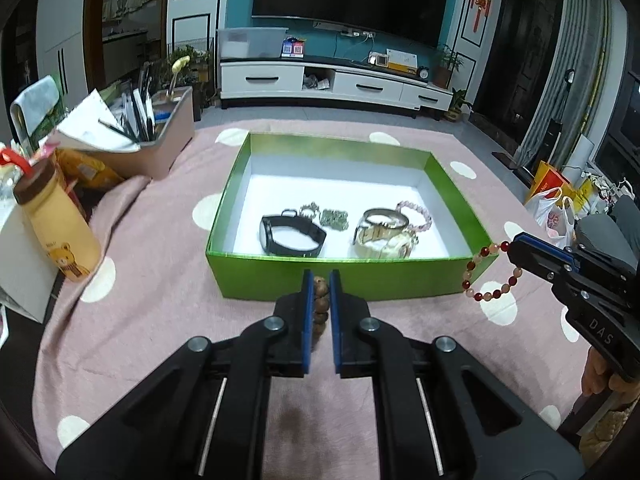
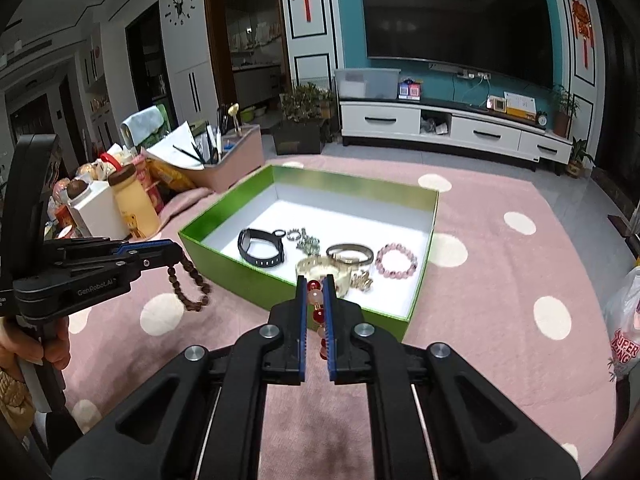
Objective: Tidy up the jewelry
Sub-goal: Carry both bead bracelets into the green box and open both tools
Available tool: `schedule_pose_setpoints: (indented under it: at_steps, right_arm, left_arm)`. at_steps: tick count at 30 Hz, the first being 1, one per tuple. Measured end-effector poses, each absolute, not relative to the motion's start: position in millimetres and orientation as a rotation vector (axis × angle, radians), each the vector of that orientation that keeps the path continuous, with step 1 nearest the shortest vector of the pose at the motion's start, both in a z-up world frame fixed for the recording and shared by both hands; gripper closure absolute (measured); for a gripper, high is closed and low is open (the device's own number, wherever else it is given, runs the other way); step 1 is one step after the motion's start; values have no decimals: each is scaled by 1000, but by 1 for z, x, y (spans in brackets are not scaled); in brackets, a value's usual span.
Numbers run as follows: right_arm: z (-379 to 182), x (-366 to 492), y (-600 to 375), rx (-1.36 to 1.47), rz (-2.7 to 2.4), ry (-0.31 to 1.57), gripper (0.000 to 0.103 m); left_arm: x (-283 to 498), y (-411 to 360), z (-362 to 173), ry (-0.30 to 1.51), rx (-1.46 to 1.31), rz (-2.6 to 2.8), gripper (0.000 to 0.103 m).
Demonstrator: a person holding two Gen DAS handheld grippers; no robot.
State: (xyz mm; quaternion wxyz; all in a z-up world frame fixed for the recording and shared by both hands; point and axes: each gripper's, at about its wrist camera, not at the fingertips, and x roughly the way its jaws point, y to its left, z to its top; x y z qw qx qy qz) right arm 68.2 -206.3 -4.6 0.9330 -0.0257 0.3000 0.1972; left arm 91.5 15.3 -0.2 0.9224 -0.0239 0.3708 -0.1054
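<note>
A green box [image 1: 336,276] [image 2: 224,264] with a white inside lies on the pink dotted cloth. In it are a black watch [image 1: 292,234] [image 2: 260,248], a silver chain [image 1: 332,218] [image 2: 306,242], gold watches [image 1: 386,236] [image 2: 348,266] and a pink bead bracelet [image 1: 418,214] [image 2: 396,260]. My left gripper [image 1: 321,280] [image 2: 176,254] is shut on a brown wooden bead bracelet [image 1: 321,300] [image 2: 192,284], held above the cloth before the box's near wall. My right gripper [image 2: 315,284] [image 1: 514,246] is shut on a red and peach bead bracelet [image 2: 316,304] [image 1: 486,276], held above the cloth near the box's near right corner.
A beige bear bottle [image 1: 56,224] [image 2: 134,204] and a pink organiser with pens and paper [image 1: 148,136] [image 2: 224,160] stand at the left. A white TV cabinet [image 1: 332,82] [image 2: 452,132] stands beyond the table. Plastic bags [image 1: 554,208] lie at the right.
</note>
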Motion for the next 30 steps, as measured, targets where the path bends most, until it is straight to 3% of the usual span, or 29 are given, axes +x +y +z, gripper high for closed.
schedule_pose_setpoints:
  at_steps: [30]
  right_arm:
    - [47, 113, -232, -4, 367, 509, 96]
  left_arm:
    - [157, -12, 64, 690, -23, -241, 96]
